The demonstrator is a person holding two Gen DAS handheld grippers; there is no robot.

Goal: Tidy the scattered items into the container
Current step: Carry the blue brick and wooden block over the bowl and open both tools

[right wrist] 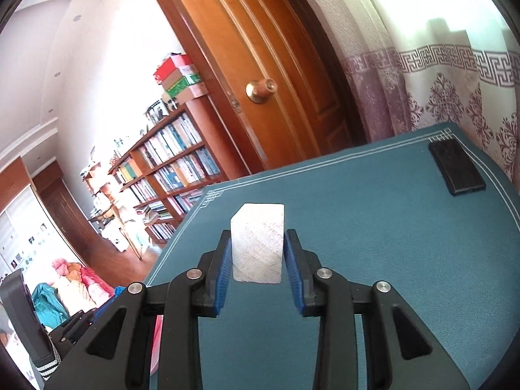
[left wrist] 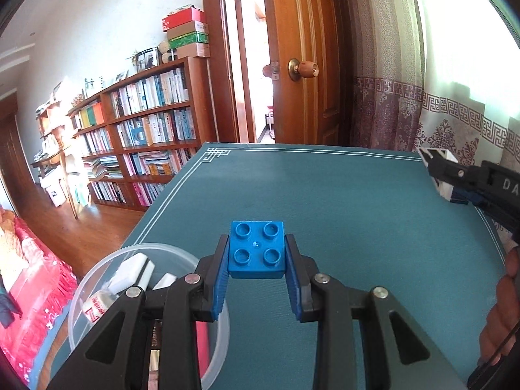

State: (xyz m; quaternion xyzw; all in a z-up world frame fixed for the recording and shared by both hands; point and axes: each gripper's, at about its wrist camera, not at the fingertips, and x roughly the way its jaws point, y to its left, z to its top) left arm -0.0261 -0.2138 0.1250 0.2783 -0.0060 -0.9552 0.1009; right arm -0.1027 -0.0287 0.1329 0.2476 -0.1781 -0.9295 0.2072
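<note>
Left tool (left wrist: 257, 253): clamped on a blue toy brick (left wrist: 256, 249), blue pads (left wrist: 222, 284) pressed flat against both sides, studs facing up, four of them.

Blue toy brick: held up off the surface (left wrist: 357, 201), sitting just right of the bowl's rim and not inside it.

Right tool (right wrist: 257, 253): squeezed onto a white block (right wrist: 257, 243), one pad tight on each side; block looks rough and chalky, stands upright between the pads.

White block: lifted above the near-left part of the surface in the right wrist view; from the left wrist view shows up at the far right edge, well apart from the bowl.

Bowl (left wrist: 97, 266): clear plastic, round, at the near-left corner of the surface, partly hidden behind the left tool's black frame.

Inside the bowl: a couple of white blocks (left wrist: 131, 271) and a small white piece with red print (left wrist: 97, 307), plus something pink lower down that's too hidden to call.

Surface: teal cloth with a white line border and a knot pattern in the corner.

Black case (right wrist: 456, 167): flat, dark, lying near the far-right corner of the surface, nowhere near either tool.

Hand (left wrist: 502, 308): peeking in at the right edge of the left wrist view, wrapped around the right tool's handle.

Background: wooden door with a round knob, packed bookshelf, patterned curtain.
</note>
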